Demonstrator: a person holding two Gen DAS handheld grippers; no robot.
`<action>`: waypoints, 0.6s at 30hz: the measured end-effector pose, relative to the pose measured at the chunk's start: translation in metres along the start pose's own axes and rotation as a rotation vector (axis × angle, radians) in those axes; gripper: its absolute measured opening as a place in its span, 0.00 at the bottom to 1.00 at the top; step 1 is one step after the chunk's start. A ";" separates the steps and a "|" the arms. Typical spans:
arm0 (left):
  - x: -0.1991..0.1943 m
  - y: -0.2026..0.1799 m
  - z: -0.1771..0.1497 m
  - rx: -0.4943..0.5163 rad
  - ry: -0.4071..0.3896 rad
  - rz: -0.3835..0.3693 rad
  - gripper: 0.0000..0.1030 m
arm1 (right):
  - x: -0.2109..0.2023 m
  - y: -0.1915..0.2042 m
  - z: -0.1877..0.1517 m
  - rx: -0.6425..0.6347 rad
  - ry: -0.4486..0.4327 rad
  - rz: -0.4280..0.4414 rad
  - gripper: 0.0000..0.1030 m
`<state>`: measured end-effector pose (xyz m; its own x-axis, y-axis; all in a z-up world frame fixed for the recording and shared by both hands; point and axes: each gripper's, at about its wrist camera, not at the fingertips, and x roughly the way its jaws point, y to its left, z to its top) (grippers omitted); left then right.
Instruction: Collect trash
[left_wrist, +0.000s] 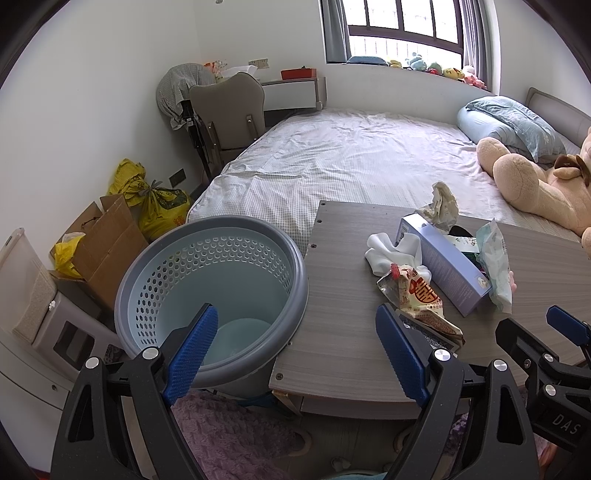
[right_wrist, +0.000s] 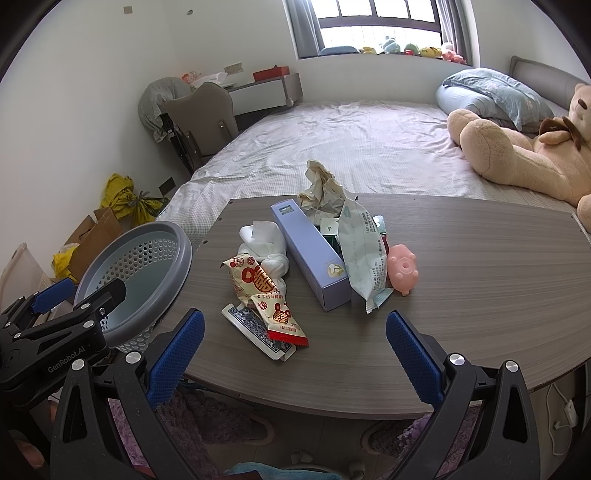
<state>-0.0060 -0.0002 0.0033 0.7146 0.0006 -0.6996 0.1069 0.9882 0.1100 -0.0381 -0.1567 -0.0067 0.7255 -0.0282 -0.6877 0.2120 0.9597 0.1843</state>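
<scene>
- Blue-padded fingers of the right gripper (right_wrist: 295, 354) stand spread wide and empty at the near edge of the wood-grain table (right_wrist: 461, 295), which stands against the bed (right_wrist: 351, 147).
- Left gripper (left_wrist: 295, 354) is likewise spread wide and holds nothing; one finger hangs over the basket, the other over the table's left near corner.
- Grey-rimmed perforated waste basket (left_wrist: 218, 258) stands just beside the table's left edge, touching it or nearly so, and looks empty.
- Red-and-white snack wrapper (right_wrist: 264, 295) lies closest to the near edge, resting over a playing-card pack (right_wrist: 255, 328).
- White crumpled cloth or sock (right_wrist: 266, 247) lies just behind the wrapper, touching the long lavender carton (right_wrist: 310, 251).
- Lavender carton lies flat, running from the far edge toward the near edge.
- Pale green plastic packet (right_wrist: 360, 247) leans against the carton's right side.
- Crumpled paper wad (right_wrist: 321, 188) sits at the far edge behind the carton.
- Pink pig-shaped toy (right_wrist: 402, 267) lies just right of the packet.
- Small dark and green items are wedged between carton and packet; I cannot tell what they are.
- Large teddy bear (right_wrist: 524, 147) lies on the bed beyond the table's right far corner.
</scene>
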 end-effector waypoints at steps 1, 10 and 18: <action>0.001 0.000 -0.001 0.000 0.002 0.001 0.81 | 0.002 0.001 -0.001 -0.008 0.016 -0.011 0.94; 0.015 0.001 -0.005 -0.007 0.032 0.007 0.81 | 0.011 -0.011 -0.002 -0.016 0.025 -0.035 0.94; 0.032 0.000 -0.006 -0.016 0.069 0.005 0.81 | 0.028 -0.050 0.012 0.032 0.023 -0.097 0.94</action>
<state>0.0131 0.0009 -0.0230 0.6660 0.0158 -0.7458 0.0921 0.9904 0.1032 -0.0202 -0.2089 -0.0271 0.6857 -0.1137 -0.7190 0.3017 0.9433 0.1385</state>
